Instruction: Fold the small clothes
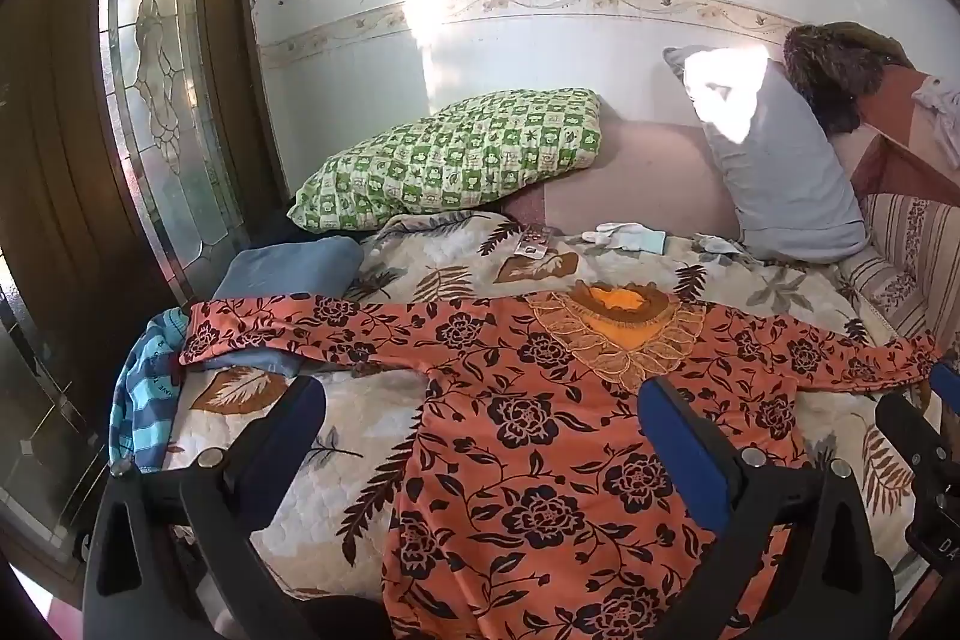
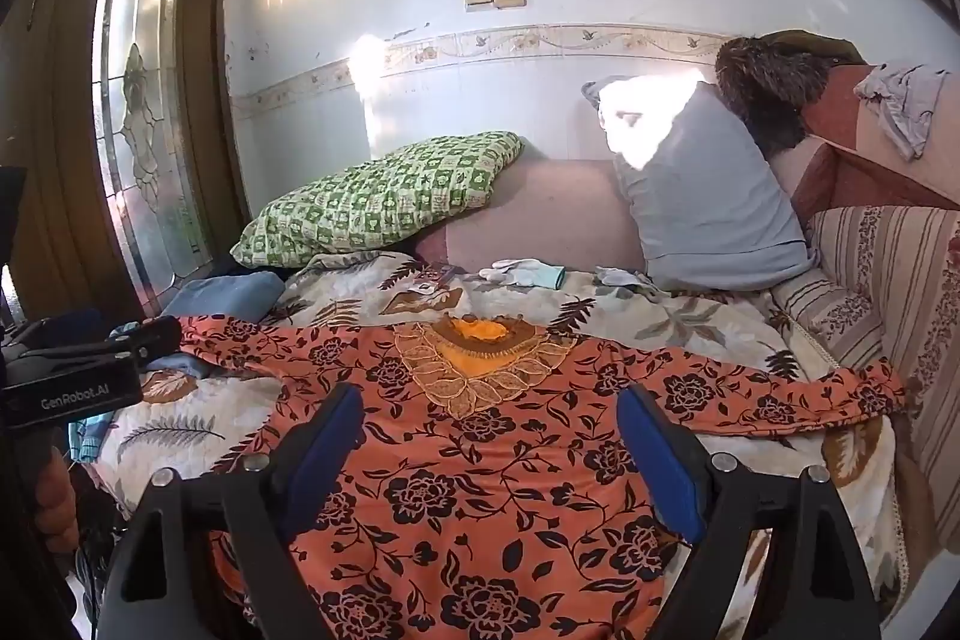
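**On the left gripper body: "GenRobot.AI"**

Lettering legible in right wrist view. Left gripper (image 1: 480,400) and right gripper (image 2: 489,412) both tilted downward, jaws spread wide, nothing between pads. Orange floral top (image 2: 480,460) lies flat on quilt (image 2: 690,322) directly beneath and ahead of both, sleeves outstretched.

A: What garment is there?

B: An orange long-sleeved top of thin fabric, printed with black roses and leaves (image 1: 540,436) (image 2: 480,472). It lies flat, front up, unfolded, on a cream quilt with brown leaf shapes (image 1: 336,466) (image 2: 678,322).

A: How is it spread?

B: Both sleeves stretch straight out to the sides. The neckline, trimmed with a gold embroidered yoke (image 1: 624,334) (image 2: 480,364), points away toward the pillows; the hem lies nearest.
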